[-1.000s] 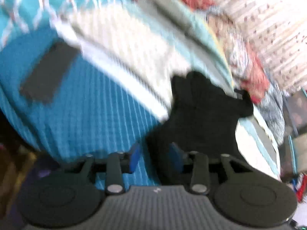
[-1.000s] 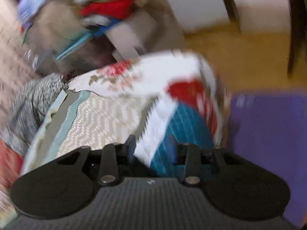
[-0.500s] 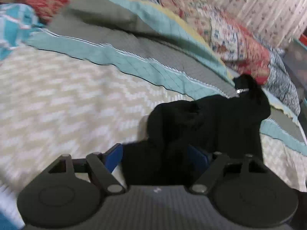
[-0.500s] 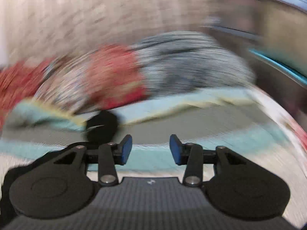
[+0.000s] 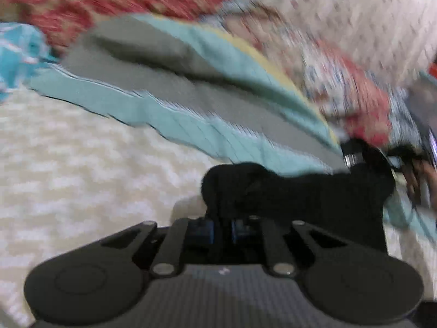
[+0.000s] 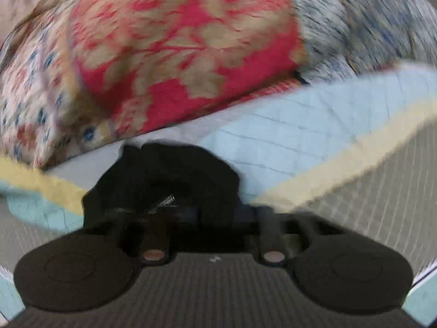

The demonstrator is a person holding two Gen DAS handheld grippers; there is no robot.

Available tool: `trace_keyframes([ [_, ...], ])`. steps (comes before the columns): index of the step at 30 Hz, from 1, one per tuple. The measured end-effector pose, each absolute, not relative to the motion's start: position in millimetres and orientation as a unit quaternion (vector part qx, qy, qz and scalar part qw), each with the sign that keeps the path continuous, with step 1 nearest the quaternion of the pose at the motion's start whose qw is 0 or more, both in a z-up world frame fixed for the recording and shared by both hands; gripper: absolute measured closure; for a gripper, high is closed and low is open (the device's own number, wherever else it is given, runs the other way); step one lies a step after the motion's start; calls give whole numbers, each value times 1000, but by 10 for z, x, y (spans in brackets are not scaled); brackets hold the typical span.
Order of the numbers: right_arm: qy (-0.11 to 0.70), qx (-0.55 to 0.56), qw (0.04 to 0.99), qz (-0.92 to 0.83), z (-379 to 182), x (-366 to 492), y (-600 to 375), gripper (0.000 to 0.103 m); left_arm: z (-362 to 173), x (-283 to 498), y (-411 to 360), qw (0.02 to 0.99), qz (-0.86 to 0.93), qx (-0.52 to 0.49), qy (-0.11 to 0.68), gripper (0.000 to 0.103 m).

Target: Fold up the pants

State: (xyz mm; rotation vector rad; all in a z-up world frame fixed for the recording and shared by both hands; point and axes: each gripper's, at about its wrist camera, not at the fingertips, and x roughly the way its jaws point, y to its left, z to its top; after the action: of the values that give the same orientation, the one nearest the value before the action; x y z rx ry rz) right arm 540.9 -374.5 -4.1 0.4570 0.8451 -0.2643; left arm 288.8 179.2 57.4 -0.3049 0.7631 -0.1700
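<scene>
The black pants lie bunched on the quilted bedspread. My left gripper is shut on a fold of the black cloth, its blue pads close together. In the right wrist view the pants show a zipper and fill the space between the jaws of my right gripper. The blur and the dark cloth hide its pads, so I cannot tell whether it is shut. The right gripper and a hand show at the far right of the left wrist view.
A red floral pillow and a grey-blue blanket lie just beyond the pants. A teal and grey quilt band crosses the bed. A patterned curtain hangs behind.
My left gripper has closed on the pants; it was open half a second ago. My right gripper swung across the room and came down onto the far end of the pants.
</scene>
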Motion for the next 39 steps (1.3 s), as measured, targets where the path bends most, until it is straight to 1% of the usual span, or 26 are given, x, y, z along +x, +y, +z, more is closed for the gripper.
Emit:
trace_keyframes([
  [3, 291, 279, 905, -134, 515, 4753, -4066, 84, 680, 2708, 1992, 908, -82, -204, 357, 94],
  [5, 227, 276, 924, -137, 965, 4157, -4194, 84, 794, 2559, 1929, 911, -107, -205, 341, 94],
  [7, 190, 258, 935, -154, 1307, 3541, -4271, 82, 914, 2391, 1811, 917, -140, -189, 322, 94],
  [8, 188, 245, 936, -170, 1420, 3208, -4311, 76, 982, 2280, 1751, 919, -158, -176, 314, 94],
  [10, 216, 227, 925, -215, 1468, 2587, -4404, 59, 1053, 2127, 1662, 921, -180, -156, 308, 94],
  [11, 246, 220, 913, -241, 1425, 2224, -4479, 39, 1058, 2023, 1635, 920, -188, -147, 312, 94],
  [12, 272, 211, 901, -264, 1346, 1916, -4533, 34, 1055, 1939, 1614, 917, -192, -142, 319, 94],
  [14, 320, 182, 869, -331, 1190, 1337, -4638, 34, 976, 1793, 1622, 907, -195, -146, 343, 94],
  [15, 329, 174, 854, -362, 1129, 1093, -4701, 35, 946, 1737, 1626, 902, -196, -151, 353, 94],
  [18, 314, 218, 827, -413, 1102, 621, -4939, 36, 867, 1565, 1609, 899, -173, -148, 373, 94],
  [20, 292, 235, 836, -400, 1156, 569, -5042, 36, 862, 1500, 1613, 898, -167, -159, 375, 94],
  [22, 283, 249, 843, -385, 1127, 708, -5164, 36, 889, 1458, 1621, 900, -162, -165, 371, 94],
  [25, 271, 345, 828, -349, 845, 867, -5558, 36, 958, 1453, 1590, 904, -154, -163, 365, 94],
  [27, 274, 412, 795, -349, 597, 981, -5735, 36, 993, 1454, 1576, 904, -147, -166, 365, 94],
  [28, 274, 441, 779, -350, 436, 1065, -5817, 37, 1012, 1455, 1572, 904, -144, -167, 366, 94],
  [29, 277, 455, 770, -350, 338, 1139, -5859, 41, 1033, 1449, 1561, 905, -142, -166, 365, 94],
  [31, 284, 452, 764, -362, 212, 1261, -5890, 74, 1079, 1449, 1554, 907, -137, -164, 364, 94],
  [32, 282, 448, 765, -366, 250, 1271, -5886, 94, 1113, 1445, 1557, 908, -135, -162, 361, 94],
  [33, 270, 461, 762, -365, 302, 1245, -5891, 95, 1161, 1431, 1562, 911, -133, -160, 355, 94],
  [35, 207, 486, 772, -353, 541, 1073, -5858, 95, 1286, 1394, 1606, 918, -134, -162, 336, 94],
  [37, 166, 474, 797, -336, 937, 910, -5777, 95, 1415, 1381, 1683, 920, -140, -179, 319, 94],
  [39, 145, 455, 819, -320, 1335, 824, -5698, 95, 1535, 1427, 1783, 920, -145, -198, 305, 94],
])
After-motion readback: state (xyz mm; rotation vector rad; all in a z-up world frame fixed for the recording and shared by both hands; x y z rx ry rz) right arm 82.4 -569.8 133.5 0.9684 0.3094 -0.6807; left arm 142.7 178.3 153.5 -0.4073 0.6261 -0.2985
